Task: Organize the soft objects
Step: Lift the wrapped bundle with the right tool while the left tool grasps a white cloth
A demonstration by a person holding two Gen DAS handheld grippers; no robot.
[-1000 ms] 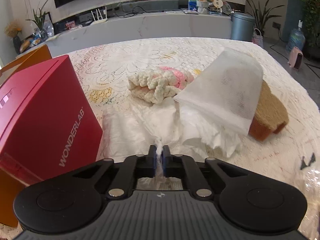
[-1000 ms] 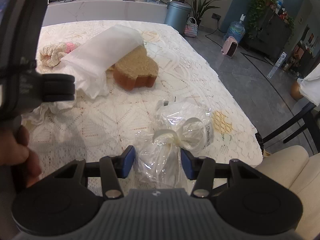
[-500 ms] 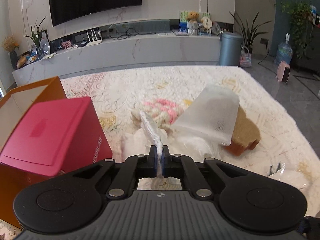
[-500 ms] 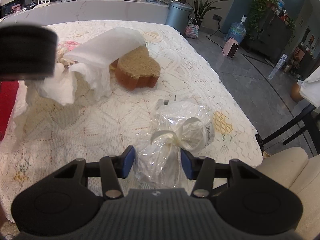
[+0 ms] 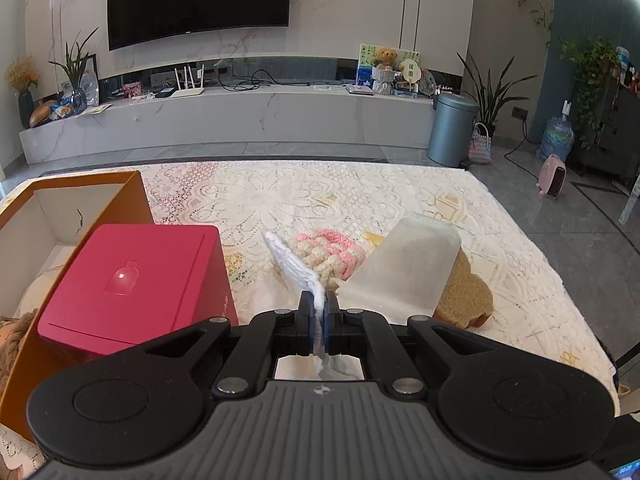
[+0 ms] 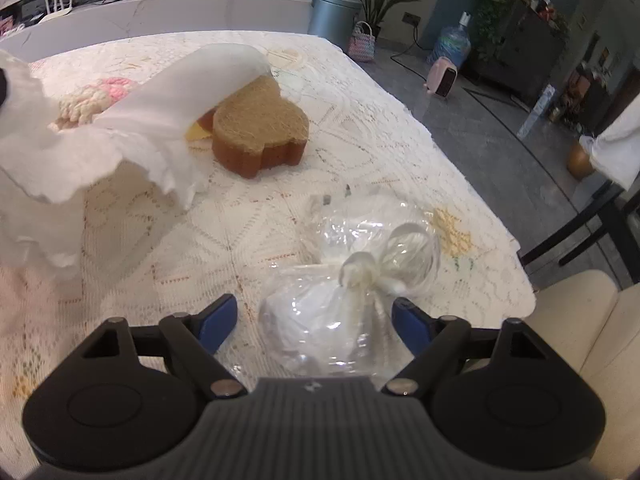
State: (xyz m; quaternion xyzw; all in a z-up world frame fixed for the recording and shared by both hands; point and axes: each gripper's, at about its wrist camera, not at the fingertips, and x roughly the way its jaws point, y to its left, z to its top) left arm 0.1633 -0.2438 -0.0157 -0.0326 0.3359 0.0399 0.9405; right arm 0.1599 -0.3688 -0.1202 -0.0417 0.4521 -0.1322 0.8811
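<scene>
With the orange box [image 5: 48, 216] left of the clamped left gripper [image 5: 319, 312], I'd lift its pinched white cloth [image 5: 296, 268] clear before swinging over, while only the right view shows the right gripper [image 6: 314, 320] opening around, not pressing, the plastic bag [image 6: 340, 300].
</scene>
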